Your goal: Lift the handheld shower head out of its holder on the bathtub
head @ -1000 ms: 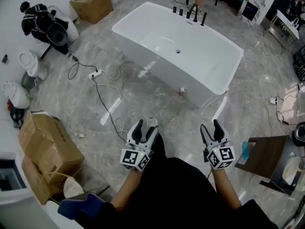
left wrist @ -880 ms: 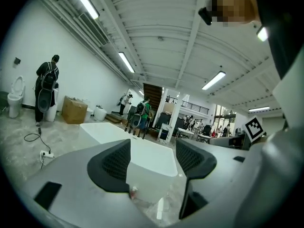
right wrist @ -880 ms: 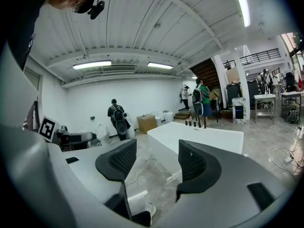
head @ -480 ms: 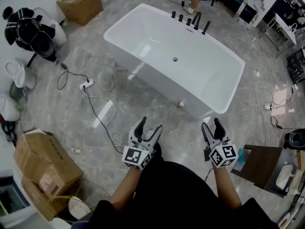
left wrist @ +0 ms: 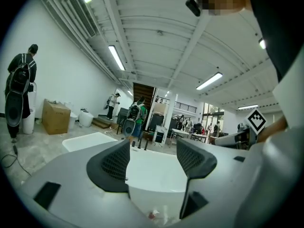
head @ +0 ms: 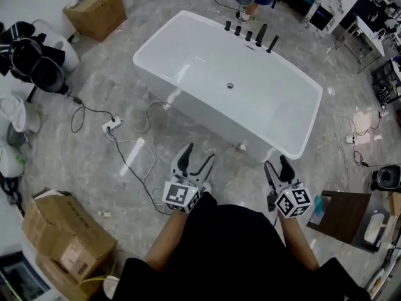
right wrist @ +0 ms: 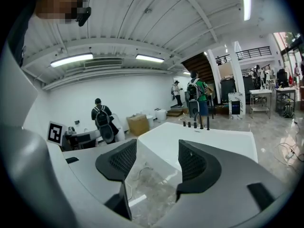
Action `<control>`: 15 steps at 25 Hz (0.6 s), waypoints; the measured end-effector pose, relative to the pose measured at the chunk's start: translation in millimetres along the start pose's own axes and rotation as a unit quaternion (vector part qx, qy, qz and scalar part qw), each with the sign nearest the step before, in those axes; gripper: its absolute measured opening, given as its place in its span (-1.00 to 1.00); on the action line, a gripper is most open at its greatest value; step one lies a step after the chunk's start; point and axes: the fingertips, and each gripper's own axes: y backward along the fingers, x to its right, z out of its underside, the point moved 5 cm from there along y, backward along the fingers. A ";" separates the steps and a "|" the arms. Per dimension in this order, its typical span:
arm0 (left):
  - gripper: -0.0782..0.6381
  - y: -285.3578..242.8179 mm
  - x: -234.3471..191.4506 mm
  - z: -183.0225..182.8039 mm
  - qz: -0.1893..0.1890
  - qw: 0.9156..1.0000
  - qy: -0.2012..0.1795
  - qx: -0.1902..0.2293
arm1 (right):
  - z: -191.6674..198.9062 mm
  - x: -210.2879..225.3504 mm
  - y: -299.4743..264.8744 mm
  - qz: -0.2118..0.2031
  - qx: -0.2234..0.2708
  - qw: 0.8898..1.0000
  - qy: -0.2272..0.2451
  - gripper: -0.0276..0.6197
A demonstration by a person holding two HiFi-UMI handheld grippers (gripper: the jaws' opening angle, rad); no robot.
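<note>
Facing: bathtub, ahead of both my grippers and well apart from them.
Left gripper: jaws spread, nothing between them.
Right gripper: jaws spread, likewise empty.
Shower head: I take it for the slim black piece at the right end of the fixture row on the tub's far rim; seated in its holder, untouched.
Long axis: roughly upright from the rim.
Bearing: ahead of my right gripper, across the basin; the right is the nearer hand.
Next move (judgement): close in round the tub's right end, then reach with the right.
</note>
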 end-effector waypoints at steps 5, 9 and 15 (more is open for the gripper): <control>0.01 -8.7 -26.0 -4.5 0.007 1.000 0.002 0.001 | -17.9 -17.6 -20.8 -0.001 0.010 0.999 0.040 -0.17; 0.01 -12.0 -32.1 -3.1 0.006 1.000 0.006 -0.001 | -25.2 -24.0 -29.5 -0.013 0.012 0.998 0.058 -0.17; 0.01 -22.1 -39.6 -2.1 -0.008 1.000 0.003 0.001 | -36.2 -15.5 -54.6 -0.012 0.032 0.997 0.062 -0.17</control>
